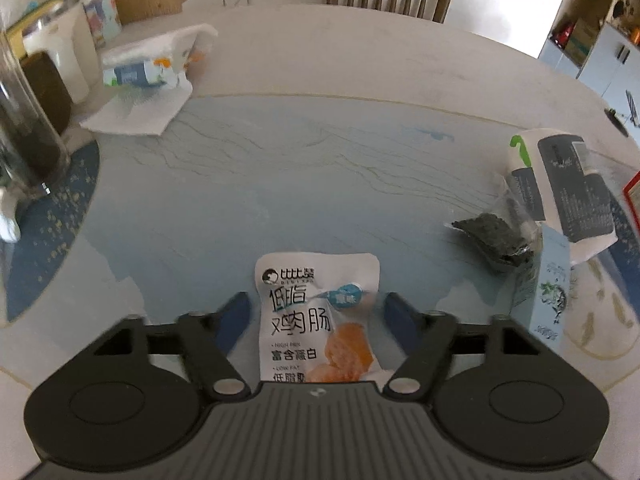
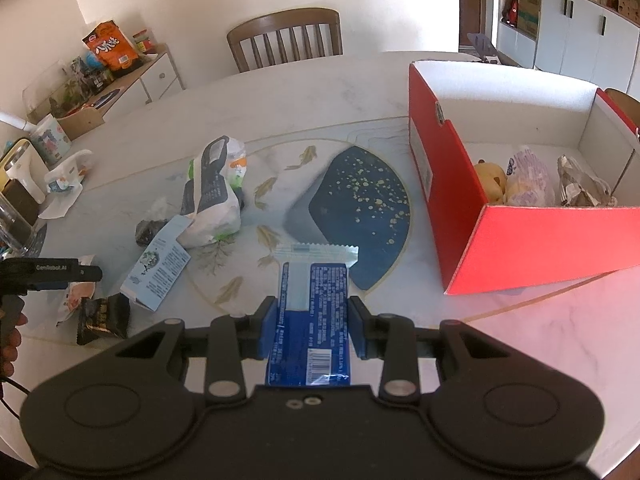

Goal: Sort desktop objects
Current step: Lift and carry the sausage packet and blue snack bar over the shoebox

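Note:
A white snack packet (image 1: 316,320) with an orange picture lies on the blue-patterned table, between the fingers of my left gripper (image 1: 316,304). A thin gap shows on each side of it, so the jaws stand open around it. In the right wrist view the same gripper (image 2: 94,272) hovers at the far left over that packet (image 2: 76,296). My right gripper (image 2: 314,316) is shut on a blue and white wrapped bar (image 2: 316,308), held above the table. To its right stands an open red box (image 2: 540,248) holding a yellow plush toy, a bagged bun and a crumpled foil wrapper.
A white bag with a dark label (image 2: 212,196), a light blue carton (image 2: 158,272), a black packet (image 2: 148,232) and a dark brown packet (image 2: 102,320) lie left of centre. A glass jar (image 1: 24,128) and tissue paper (image 1: 140,96) sit far left. A wooden chair (image 2: 288,36) stands behind the table.

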`<state>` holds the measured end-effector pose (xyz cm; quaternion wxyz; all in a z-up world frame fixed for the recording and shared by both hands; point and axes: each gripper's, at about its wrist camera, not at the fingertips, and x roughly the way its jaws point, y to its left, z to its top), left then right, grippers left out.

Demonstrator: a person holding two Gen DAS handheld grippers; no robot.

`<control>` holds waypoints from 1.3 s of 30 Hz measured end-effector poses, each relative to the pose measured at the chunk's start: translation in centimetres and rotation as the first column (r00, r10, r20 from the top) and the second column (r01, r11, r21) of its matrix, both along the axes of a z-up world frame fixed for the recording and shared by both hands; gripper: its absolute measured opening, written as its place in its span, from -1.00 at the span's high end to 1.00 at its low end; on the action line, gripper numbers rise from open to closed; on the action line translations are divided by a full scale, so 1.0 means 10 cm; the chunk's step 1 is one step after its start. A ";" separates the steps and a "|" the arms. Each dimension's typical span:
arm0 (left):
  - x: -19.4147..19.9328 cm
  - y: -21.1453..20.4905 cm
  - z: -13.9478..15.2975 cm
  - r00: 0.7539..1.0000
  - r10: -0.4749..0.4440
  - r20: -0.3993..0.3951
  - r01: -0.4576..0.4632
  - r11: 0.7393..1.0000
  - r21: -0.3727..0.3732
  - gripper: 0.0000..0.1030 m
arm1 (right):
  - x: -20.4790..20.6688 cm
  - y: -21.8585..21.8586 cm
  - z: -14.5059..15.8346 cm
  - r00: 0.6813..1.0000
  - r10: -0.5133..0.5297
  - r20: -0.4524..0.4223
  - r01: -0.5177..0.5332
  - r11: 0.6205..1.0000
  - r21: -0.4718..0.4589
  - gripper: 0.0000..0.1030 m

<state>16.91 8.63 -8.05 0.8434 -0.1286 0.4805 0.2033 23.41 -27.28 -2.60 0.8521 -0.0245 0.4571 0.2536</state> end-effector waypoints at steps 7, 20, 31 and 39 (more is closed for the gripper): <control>-0.01 0.01 0.05 0.999 -0.033 0.034 0.033 0.999 0.010 0.12 | 0.00 -0.03 -0.01 1.000 -0.005 -0.002 0.005 1.000 -0.005 0.30; -0.20 0.13 0.11 0.994 -0.042 0.101 0.050 0.996 -0.077 0.15 | -0.01 -0.05 0.06 1.000 -0.006 0.012 0.006 1.000 -0.007 0.30; -0.28 0.05 0.41 0.982 -0.094 0.162 0.111 0.989 -0.101 0.15 | 0.01 -0.12 0.22 0.999 -0.010 0.031 0.011 1.000 -0.008 0.30; -0.23 -0.14 0.74 0.962 -0.148 0.230 0.171 0.982 -0.082 0.15 | 0.14 -0.31 0.47 0.998 -0.029 0.062 0.028 0.999 0.017 0.29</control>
